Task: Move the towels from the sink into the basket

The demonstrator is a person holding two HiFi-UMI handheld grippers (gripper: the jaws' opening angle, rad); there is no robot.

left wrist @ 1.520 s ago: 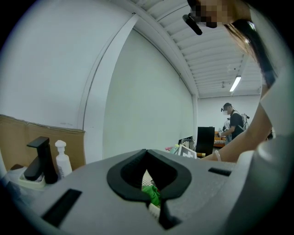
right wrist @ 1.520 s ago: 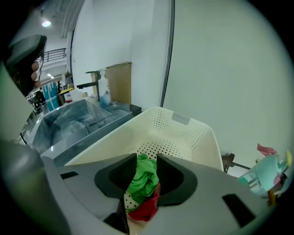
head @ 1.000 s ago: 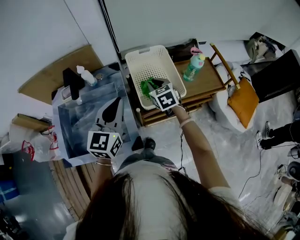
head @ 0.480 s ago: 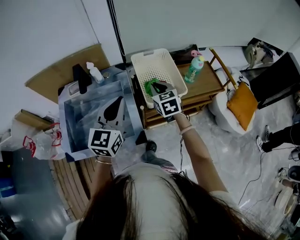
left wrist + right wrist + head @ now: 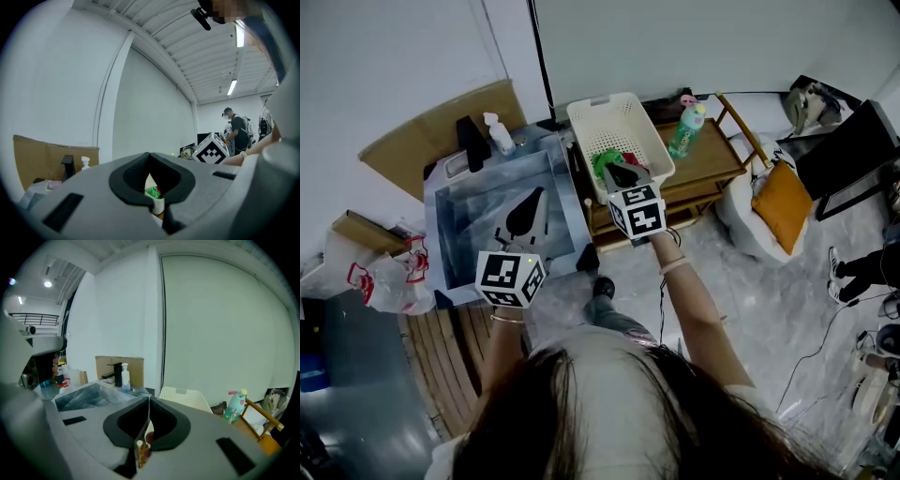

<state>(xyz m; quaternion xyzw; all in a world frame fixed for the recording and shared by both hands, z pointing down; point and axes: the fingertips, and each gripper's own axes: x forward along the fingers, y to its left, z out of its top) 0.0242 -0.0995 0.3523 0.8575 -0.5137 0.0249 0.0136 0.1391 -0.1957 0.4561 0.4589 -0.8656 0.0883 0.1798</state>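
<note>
A green towel (image 5: 606, 165) with a bit of red cloth lies inside the white basket (image 5: 584, 123). It also shows low between the left jaws, green towel (image 5: 152, 191). My right gripper (image 5: 613, 167) hovers above the basket's near end. Its jaws have just been closing and now meet with nothing between them, right gripper (image 5: 149, 399). My left gripper (image 5: 536, 195) hangs over the sink (image 5: 573, 208) and points level. In its own view the left gripper (image 5: 149, 154) has its tips together, empty. Only the sink's grey shiny floor shows.
A black faucet (image 5: 471, 142) and a soap bottle (image 5: 497, 133) stand behind the sink. The basket rests on a wooden rack (image 5: 717, 161) beside a green bottle (image 5: 687, 131). An orange cushion (image 5: 780, 202) lies to the right, a plastic bag (image 5: 389, 281) to the left.
The right gripper has lifted back off the green towel in the basket, and its jaws have come together. The left gripper has drifted a little over the sink.
</note>
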